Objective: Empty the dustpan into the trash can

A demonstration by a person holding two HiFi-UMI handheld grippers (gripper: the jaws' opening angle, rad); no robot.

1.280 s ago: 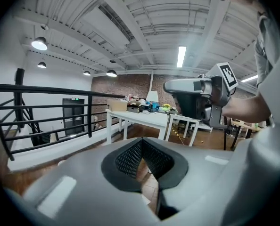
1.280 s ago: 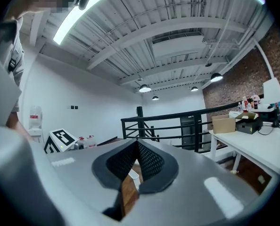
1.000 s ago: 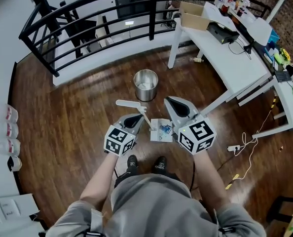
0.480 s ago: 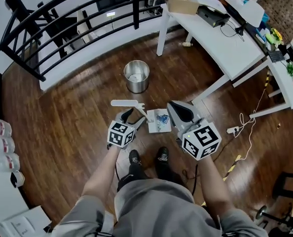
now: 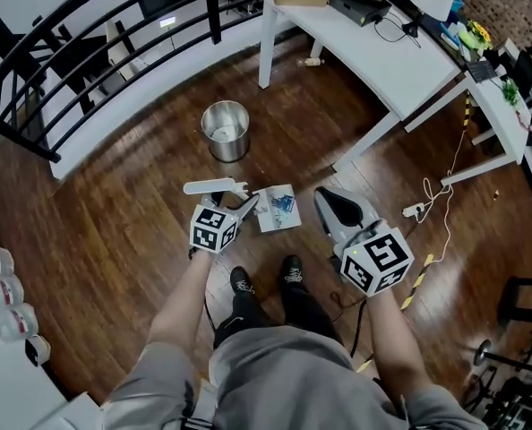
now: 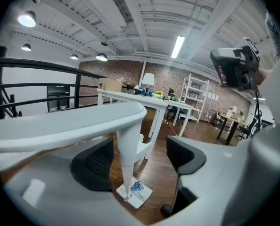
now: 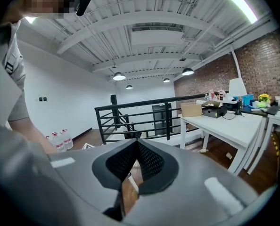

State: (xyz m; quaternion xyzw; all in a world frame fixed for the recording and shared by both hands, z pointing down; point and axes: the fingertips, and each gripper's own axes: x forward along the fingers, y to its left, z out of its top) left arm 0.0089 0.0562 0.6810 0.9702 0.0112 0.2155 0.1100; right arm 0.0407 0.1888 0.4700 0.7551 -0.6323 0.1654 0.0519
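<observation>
Left gripper has just been opening its jaws; they stand wide around the dustpan's upright handle without pinching it, likely lining up a lift. Right gripper is closed and empty. The trash can waits farther off.

The left gripper, held low ahead of the left forearm, has just been opening its jaws; they stand apart with a white plastic dustpan handle between them, ungripped. The right gripper is empty, its jaws closed together, tips meeting.
</observation>
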